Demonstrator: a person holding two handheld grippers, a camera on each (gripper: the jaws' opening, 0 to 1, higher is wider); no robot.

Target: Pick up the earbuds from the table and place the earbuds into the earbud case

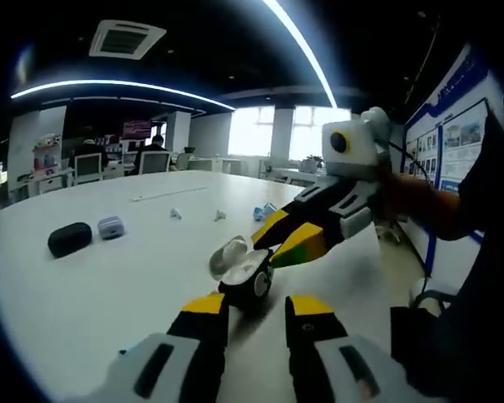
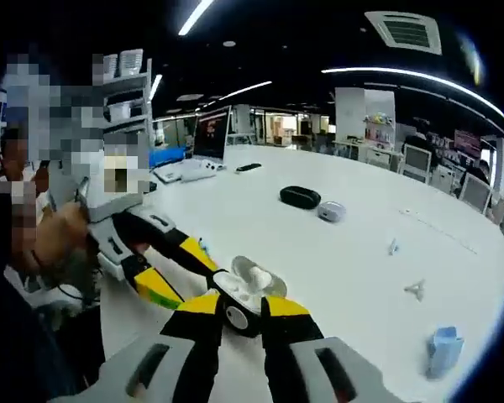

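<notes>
Earbud case of black shell and white lining, lid up (image 1: 245,270), lies dead ahead of the left gripper (image 1: 256,304), right at its tips. Those jaws stand apart, the case between and just beyond them, not squeezed. From the right of that view the right gripper (image 1: 273,246) slants in, its tips meeting the case's near side. Two small white earbud-like pieces (image 1: 175,213) (image 1: 220,216) lie well beyond on the white round table (image 1: 109,285).

The right gripper view adds what the left gripper view hides. The case (image 2: 244,290) fills the gap of the right gripper (image 2: 244,309), which looks closed on it. White shapes sit in the wells; whether they are seated buds I cannot tell. The left gripper (image 2: 196,281) shows spread, just left of the case. I judge the left gripper is the free one for fetching the loose pieces (image 2: 392,247) (image 2: 416,290), which lie far ahead and right.
</notes>
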